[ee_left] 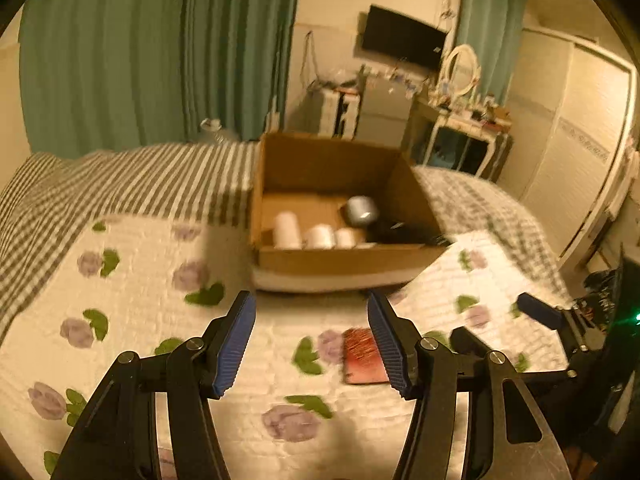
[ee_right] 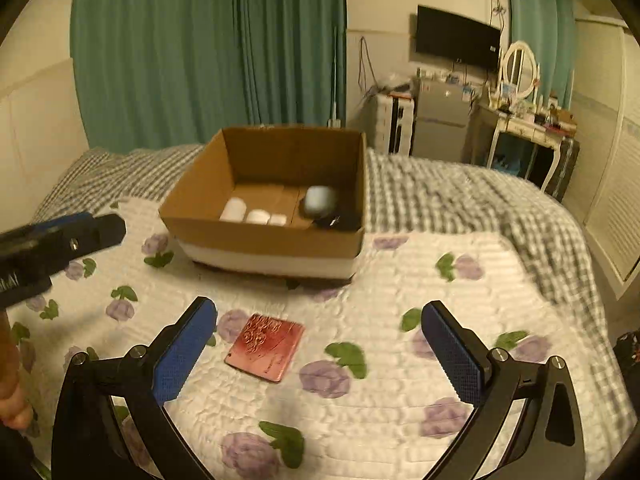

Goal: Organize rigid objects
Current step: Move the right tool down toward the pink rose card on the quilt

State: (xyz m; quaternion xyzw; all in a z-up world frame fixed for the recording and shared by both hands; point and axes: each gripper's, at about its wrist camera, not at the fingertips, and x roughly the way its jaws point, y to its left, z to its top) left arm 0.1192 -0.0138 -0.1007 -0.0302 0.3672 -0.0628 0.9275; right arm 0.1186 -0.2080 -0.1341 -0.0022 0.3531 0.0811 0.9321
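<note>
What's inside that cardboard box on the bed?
Inside the cardboard box stand three white containers in a row, a pale blue-grey rounded object, and something black beside it. The near wall hides their bases and part of the floor.

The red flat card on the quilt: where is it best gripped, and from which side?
The red card lies flat on the soft quilt, so probably come from above with the right gripper, jaws open, and pinch its two opposite long edges, pressing slightly into the quilt.
</note>
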